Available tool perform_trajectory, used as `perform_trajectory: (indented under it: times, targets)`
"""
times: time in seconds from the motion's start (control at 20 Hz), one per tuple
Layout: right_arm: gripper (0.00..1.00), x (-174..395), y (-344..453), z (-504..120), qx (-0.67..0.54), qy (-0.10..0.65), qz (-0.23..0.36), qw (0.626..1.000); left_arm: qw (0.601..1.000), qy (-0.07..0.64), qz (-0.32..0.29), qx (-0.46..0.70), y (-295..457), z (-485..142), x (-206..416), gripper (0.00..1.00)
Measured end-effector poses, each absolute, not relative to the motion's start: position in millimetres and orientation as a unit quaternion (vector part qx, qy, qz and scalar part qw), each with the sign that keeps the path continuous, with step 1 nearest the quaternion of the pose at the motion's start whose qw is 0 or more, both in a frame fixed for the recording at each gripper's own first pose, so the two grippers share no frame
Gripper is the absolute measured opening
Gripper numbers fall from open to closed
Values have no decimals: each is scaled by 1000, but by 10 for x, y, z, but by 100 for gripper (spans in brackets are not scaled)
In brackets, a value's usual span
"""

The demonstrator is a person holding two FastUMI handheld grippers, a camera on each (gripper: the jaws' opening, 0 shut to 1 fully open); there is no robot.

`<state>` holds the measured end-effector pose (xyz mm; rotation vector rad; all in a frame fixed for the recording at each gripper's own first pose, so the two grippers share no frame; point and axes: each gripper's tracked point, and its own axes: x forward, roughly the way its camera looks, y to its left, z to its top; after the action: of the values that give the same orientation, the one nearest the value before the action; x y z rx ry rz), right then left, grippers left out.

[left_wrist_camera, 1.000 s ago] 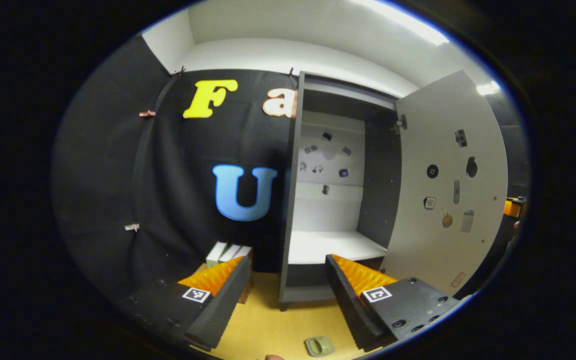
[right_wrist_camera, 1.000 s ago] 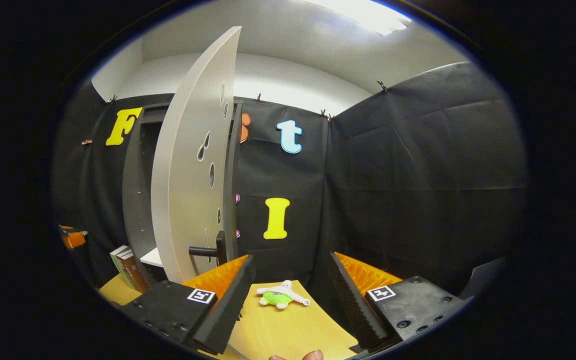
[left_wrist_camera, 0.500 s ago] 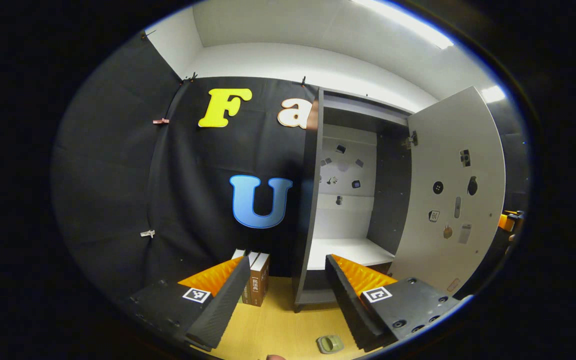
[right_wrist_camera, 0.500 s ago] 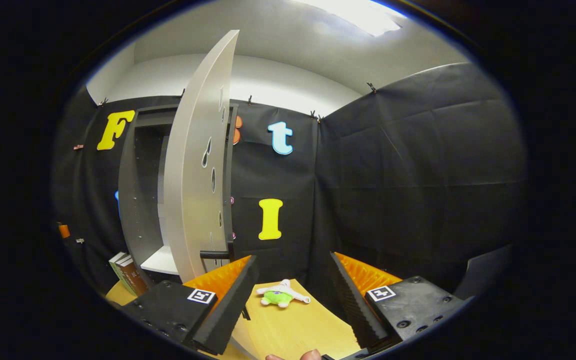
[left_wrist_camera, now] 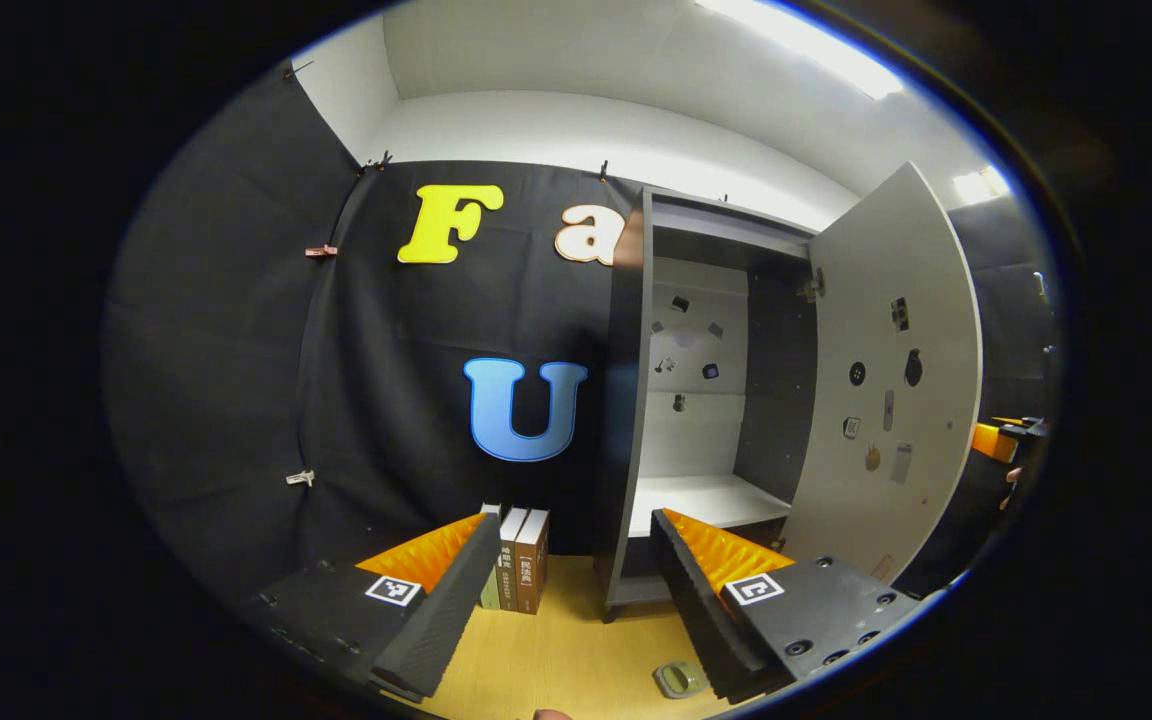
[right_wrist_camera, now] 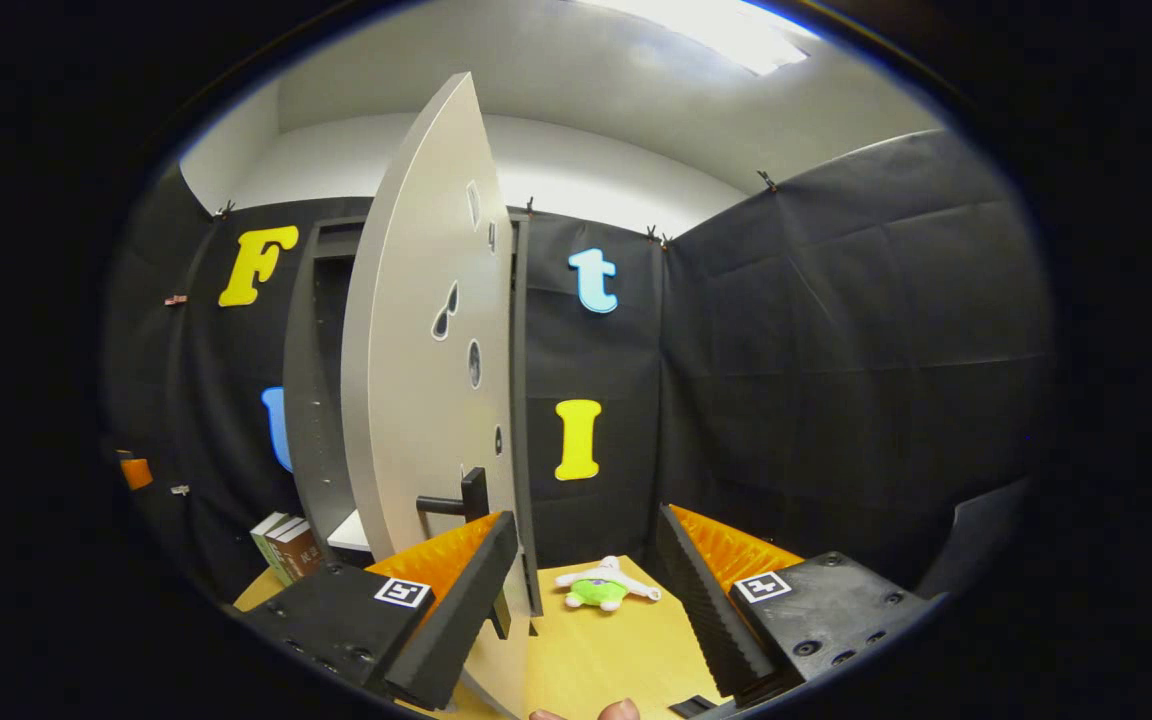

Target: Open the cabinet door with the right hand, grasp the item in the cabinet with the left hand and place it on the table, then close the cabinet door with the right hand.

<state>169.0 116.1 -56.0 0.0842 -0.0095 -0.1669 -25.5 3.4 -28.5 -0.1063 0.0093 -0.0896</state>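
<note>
The dark cabinet [left_wrist_camera: 626, 400] stands open, and nothing shows on its white shelf [left_wrist_camera: 706, 498]. Its grey door [left_wrist_camera: 886, 380] hangs out to the right. A small grey-green item [left_wrist_camera: 678, 680] lies on the wooden table [left_wrist_camera: 556, 650] by my left gripper [left_wrist_camera: 576, 540], which is open and holds nothing. In the right gripper view the door [right_wrist_camera: 426, 400] is nearly edge-on, with its black handle [right_wrist_camera: 451, 503] just above the left finger of my right gripper [right_wrist_camera: 584, 545]. That gripper is open and touches nothing.
Three books [left_wrist_camera: 519, 560] stand upright left of the cabinet. A green and white plush toy [right_wrist_camera: 601, 590] lies on the table beyond the right gripper. The other gripper [left_wrist_camera: 998, 440] shows past the door's edge. Black cloth walls close the booth.
My left gripper has drawn back from the cabinet, so the books come into full view. The right gripper has come closer to the door handle, and the door looks swung slightly inward.
</note>
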Motion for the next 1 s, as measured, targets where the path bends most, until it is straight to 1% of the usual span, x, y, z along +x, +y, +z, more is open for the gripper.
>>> perform_trajectory:
  times: [0.3, 0.35, 0.4, 0.45, 0.5, 0.55, 0.6, 0.7, 0.85, 0.9, 0.95, 1.0]
  targets:
    - [94, 1817, 1804, -555, 53, 0, -27, 998, 998, -4, -40, -44, 192, -243, -294, 94]
    - [90, 1843, 1921, -550, 57, 0, -17, 998, 998, -5, -38, -43, 228, -229, -299, 95]
    - [94, 1874, 2035, -539, 62, 0, -8, 998, 998, -6, -38, -44, 248, -215, -302, 95]
    - [94, 1910, 2147, -528, 66, 0, 2, 998, 998, -6, -36, -45, 255, -218, -324, 95]
    - [95, 1944, 2265, -516, 69, 0, 13, 998, 998, -5, -35, -44, 283, -216, -340, 97]
    - [95, 1985, 2390, -504, 71, 1, 26, 997, 998, -6, -33, -43, 298, -217, -337, 97]
    - [95, 2013, 2539, -499, 73, 3, 43, 996, 999, -6, -32, -42, 318, -209, -345, 95]
    - [95, 2013, 2780, -471, 70, 2, 71, 995, 998, -6, -31, -45, 331, -203, -363, 95]
    - [97, 1992, 2860, -423, 50, -6, 90, 995, 998, -9, -27, -48, 363, -184, -384, 95]
    - [97, 1969, 2855, -412, 46, -9, 94, 995, 998, -10, -26, -49, 369, -178, -397, 97]
    - [97, 1944, 2868, -398, 43, -10, 97, 994, 998, -10, -26, -50, 357, -179, -393, 97]
    - [97, 1927, 2870, -382, 43, -12, 98, 994, 998, -10, -25, -51, 356, -173, -398, 95]
